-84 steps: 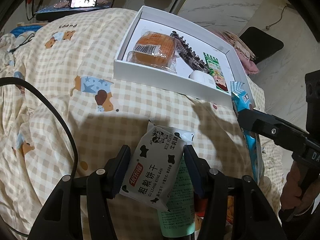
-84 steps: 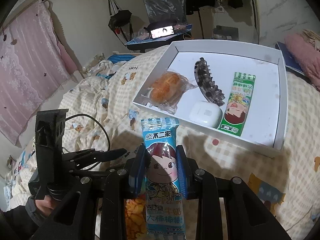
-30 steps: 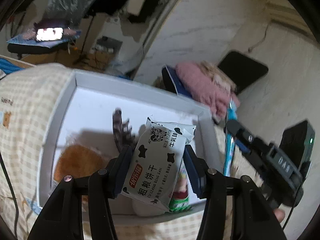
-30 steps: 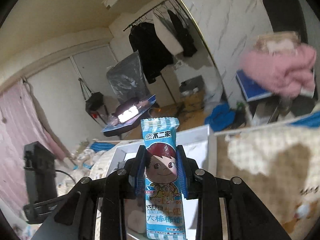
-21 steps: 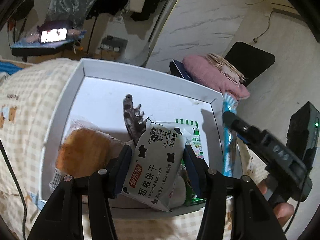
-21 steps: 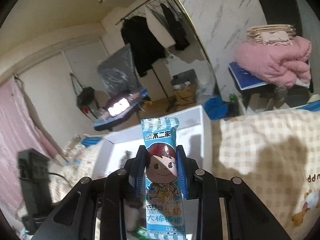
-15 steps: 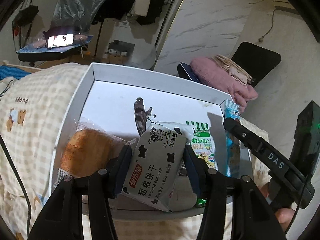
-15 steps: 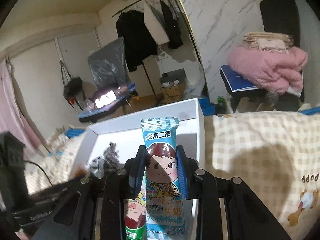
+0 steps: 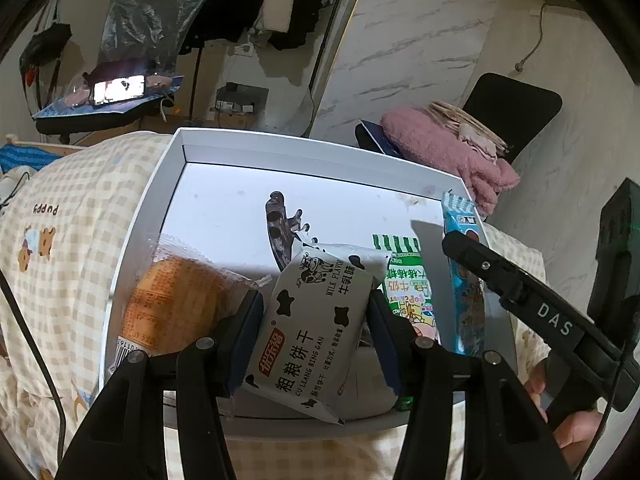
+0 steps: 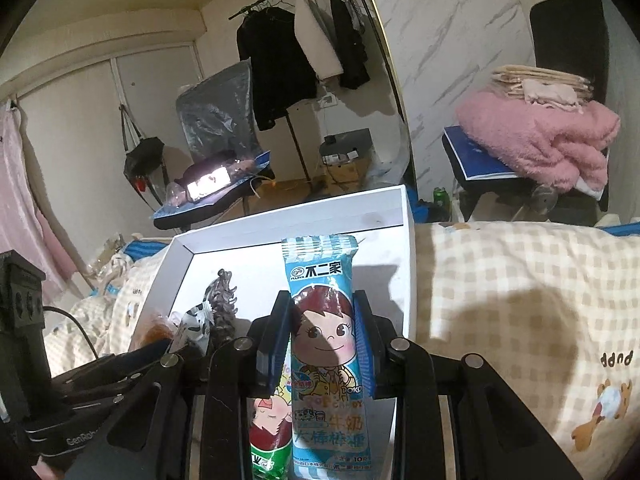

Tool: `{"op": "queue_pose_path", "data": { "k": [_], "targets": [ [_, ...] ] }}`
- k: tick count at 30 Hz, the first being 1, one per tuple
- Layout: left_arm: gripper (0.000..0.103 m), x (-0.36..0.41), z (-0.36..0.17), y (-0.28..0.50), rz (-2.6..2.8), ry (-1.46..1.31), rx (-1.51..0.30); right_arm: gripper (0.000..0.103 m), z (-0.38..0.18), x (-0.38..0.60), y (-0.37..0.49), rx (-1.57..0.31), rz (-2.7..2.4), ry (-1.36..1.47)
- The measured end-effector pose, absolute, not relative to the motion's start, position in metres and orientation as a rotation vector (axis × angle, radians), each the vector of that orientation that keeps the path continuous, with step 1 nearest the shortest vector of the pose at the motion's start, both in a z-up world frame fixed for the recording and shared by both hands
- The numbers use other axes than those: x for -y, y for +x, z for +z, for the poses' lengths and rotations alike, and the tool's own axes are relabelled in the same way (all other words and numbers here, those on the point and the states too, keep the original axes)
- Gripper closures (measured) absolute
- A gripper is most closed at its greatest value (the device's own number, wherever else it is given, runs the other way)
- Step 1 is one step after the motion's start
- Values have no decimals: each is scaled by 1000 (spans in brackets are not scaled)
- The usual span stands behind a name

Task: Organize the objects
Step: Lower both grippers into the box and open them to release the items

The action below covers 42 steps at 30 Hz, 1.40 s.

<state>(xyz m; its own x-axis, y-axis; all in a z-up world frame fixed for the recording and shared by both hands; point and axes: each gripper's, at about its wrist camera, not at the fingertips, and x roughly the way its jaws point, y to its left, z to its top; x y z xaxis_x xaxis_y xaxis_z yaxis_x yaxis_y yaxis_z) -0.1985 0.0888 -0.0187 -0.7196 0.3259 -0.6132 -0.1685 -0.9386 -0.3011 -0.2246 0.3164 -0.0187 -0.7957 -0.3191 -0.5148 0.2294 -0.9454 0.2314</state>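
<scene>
Two snack packets held over a white box

The left gripper (image 9: pixel 316 320) clamps a cow-print biscuit packet (image 9: pixel 316 328) above the box's (image 9: pixel 132 240) near edge; at its 3 o'clock, the right gripper (image 10: pixel 322 344) pinches a blue candy packet (image 10: pixel 324 352) over the box's right side.

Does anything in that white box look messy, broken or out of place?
Nothing looks broken or spilled. The white box holds a wrapped bun, a dark hair clip and a green candy pack, lying loosely at different angles. The cow-print biscuit pack and blue candy pack are each gripped in a tool.
</scene>
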Motion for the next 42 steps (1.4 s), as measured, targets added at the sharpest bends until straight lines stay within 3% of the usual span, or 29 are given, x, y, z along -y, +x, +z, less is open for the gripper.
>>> {"op": "queue_pose_path", "data": {
  "k": [15, 22, 25, 28, 37, 39, 42],
  "targets": [
    [46, -103, -23, -192, 2683, -1028, 208, 72, -22, -297, -222, 17, -2807, 837],
    [33, -98, -20, -190, 2675, -984, 250, 71, -25, -298, -223, 70, -2770, 811],
    [27, -96, -18, -188, 2675, -964, 252, 67, -25, -297, -221, 69, -2764, 798],
    [26, -96, -16, -186, 2675, -950, 257, 46, -22, -296, -219, 69, -2760, 763],
    [24, -88, -4, -178, 2702, -861, 309, 45, -12, -297, -211, 90, -2771, 693],
    [23, -86, 1, -175, 2717, -830, 316, 29, -7, -298, -206, 107, -2774, 658],
    [22, -82, 12, -169, 2748, -782, 316, 26, 0, -301, -201, 145, -2761, 612]
  ]
}}
